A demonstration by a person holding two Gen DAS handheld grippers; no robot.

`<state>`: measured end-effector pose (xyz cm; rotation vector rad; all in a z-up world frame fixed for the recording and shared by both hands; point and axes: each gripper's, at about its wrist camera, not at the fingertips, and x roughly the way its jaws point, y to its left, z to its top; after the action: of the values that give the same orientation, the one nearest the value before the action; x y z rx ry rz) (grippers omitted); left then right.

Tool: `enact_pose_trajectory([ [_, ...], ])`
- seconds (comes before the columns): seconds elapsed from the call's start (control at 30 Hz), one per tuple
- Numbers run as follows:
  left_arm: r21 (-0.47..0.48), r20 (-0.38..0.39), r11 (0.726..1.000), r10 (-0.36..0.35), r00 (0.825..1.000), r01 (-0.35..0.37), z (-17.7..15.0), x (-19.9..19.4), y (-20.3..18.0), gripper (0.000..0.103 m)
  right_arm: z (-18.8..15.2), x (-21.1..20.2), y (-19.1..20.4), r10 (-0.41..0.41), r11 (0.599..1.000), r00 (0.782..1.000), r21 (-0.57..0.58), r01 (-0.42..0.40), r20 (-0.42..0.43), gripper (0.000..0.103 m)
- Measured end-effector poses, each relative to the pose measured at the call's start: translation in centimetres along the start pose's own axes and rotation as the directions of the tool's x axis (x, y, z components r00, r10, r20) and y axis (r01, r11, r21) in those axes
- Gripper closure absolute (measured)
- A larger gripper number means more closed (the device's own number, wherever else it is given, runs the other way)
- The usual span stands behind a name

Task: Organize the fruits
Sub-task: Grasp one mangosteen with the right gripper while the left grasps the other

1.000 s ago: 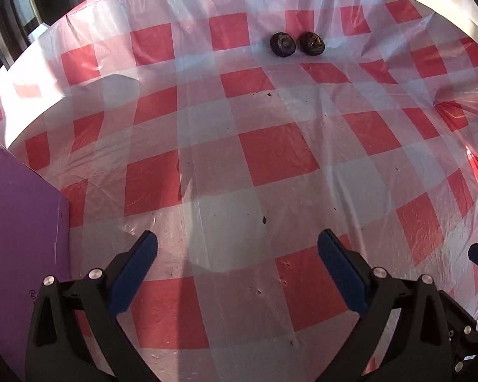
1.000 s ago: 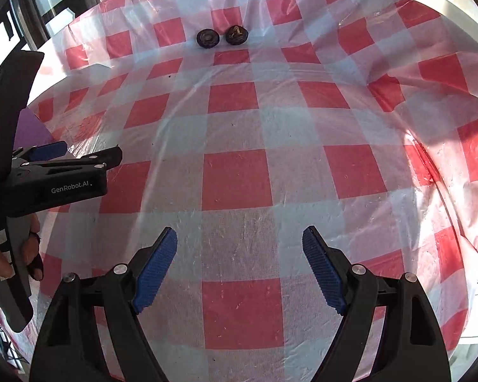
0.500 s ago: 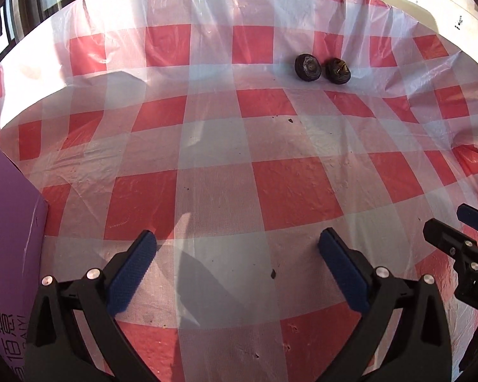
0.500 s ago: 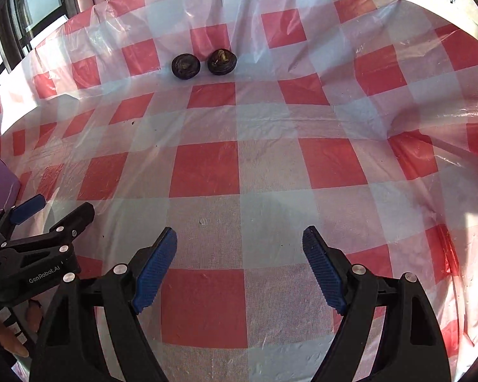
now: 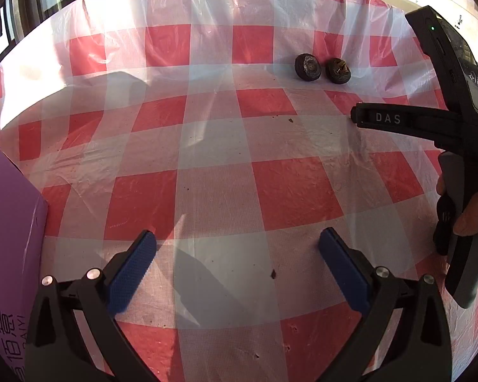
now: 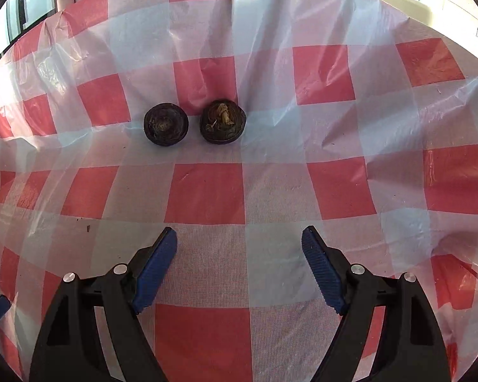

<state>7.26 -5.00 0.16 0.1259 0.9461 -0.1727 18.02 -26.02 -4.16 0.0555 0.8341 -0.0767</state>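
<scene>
Two small dark round fruits lie side by side at the far edge of the red-and-white checked tablecloth: the left fruit [image 6: 165,124] [image 5: 307,67] and the right fruit [image 6: 223,121] [image 5: 337,70], which has a dry tan stem. My right gripper [image 6: 239,238] is open and empty, a short way in front of the fruits and roughly centred on them. It also shows from the side in the left wrist view [image 5: 355,116]. My left gripper [image 5: 237,242] is open and empty, farther back over the cloth.
A purple box [image 5: 6,238] stands at the left edge beside my left gripper. The plastic tablecloth [image 6: 207,191] rises in wrinkled folds behind the fruits and at the right. Windows show at the far left.
My right gripper has moved forward toward the two fruits, which now look much larger in its view. It has passed ahead of my left gripper, which moved forward only slightly. Both stay open.
</scene>
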Motion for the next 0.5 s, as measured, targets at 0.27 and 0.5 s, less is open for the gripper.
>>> enact_pose_trajectory([
  [0.27, 0.000, 0.000, 1.000, 0.000, 1.000, 0.000, 0.0, 0.0, 0.0, 0.001, 6.3, 4.3, 1.1, -0.009, 1.000, 0.999, 0.026, 0.008, 0.034, 0.039],
  [0.5, -0.001, -0.001, 1.000, 0.000, 1.000, 0.000, 0.0, 0.0, 0.0, 0.001, 6.5, 3.5, 0.6, 0.029, 0.999, 0.998, 0.023, -0.030, 0.054, 0.063],
])
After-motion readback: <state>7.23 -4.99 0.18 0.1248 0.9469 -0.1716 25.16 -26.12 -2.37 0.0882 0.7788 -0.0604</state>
